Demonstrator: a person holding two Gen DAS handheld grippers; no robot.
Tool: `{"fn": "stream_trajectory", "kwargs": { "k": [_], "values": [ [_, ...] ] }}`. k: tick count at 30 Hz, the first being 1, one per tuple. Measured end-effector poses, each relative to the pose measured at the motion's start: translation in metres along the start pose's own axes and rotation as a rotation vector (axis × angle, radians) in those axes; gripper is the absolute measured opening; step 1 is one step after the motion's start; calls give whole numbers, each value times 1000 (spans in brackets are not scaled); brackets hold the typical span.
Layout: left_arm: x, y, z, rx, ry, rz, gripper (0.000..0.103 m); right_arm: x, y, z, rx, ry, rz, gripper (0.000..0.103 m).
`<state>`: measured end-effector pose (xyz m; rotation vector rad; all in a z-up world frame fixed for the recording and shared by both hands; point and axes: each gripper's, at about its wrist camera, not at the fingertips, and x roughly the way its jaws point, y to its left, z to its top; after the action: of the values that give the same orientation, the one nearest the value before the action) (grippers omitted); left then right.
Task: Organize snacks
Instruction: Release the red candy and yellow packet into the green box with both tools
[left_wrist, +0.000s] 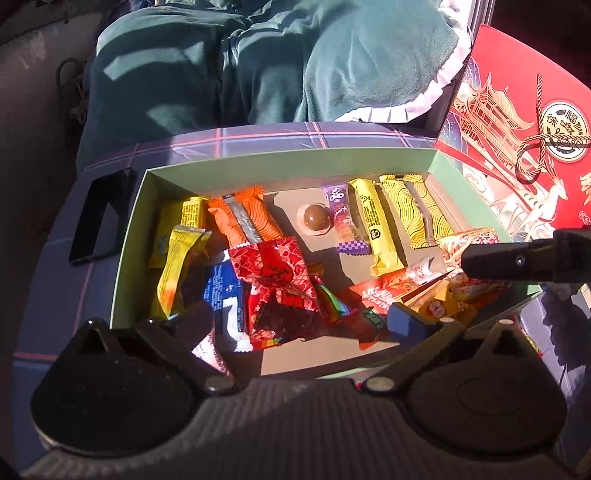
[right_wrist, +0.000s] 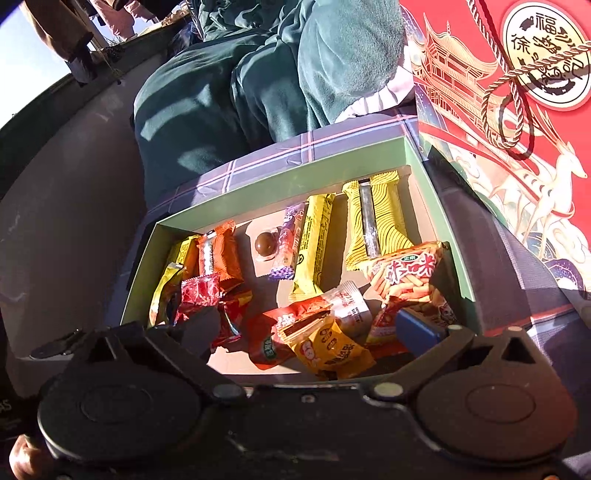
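An open box with a green rim (left_wrist: 288, 162) holds loose snacks on its brown floor. In the left wrist view I see an orange wafer pack (left_wrist: 243, 218), a round chocolate ball (left_wrist: 314, 219), a purple candy stick (left_wrist: 343, 221), a yellow bar (left_wrist: 376, 229), a yellow patterned wafer (left_wrist: 417, 210) and a red wrapper (left_wrist: 273, 269). My left gripper (left_wrist: 301, 317) hangs open over the box's near left part, its pads pressing nothing. My right gripper (right_wrist: 308, 326) stands open over the near right heap, above a yellow packet (right_wrist: 332, 347) and beside a bag of stick snacks (right_wrist: 402, 273).
A red gift box (right_wrist: 498, 92) with a gold cord stands upright just right of the snack box. Teal fabric (left_wrist: 258, 66) lies behind it. The box rests on a plaid cloth (left_wrist: 258, 136). A black flat object (left_wrist: 99, 218) lies at its left. The right gripper's finger (left_wrist: 517, 258) shows at the right.
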<state>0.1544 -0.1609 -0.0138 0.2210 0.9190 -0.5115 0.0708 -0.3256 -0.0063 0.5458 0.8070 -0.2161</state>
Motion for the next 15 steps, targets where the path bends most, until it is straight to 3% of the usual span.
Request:
{"fn": "stream_trajectory", "kwargs": {
  "k": [15],
  "values": [
    [-44,-22,-10,39,-44,3,103,-50,6,-17,-23,-52,1,103]
  ]
}}
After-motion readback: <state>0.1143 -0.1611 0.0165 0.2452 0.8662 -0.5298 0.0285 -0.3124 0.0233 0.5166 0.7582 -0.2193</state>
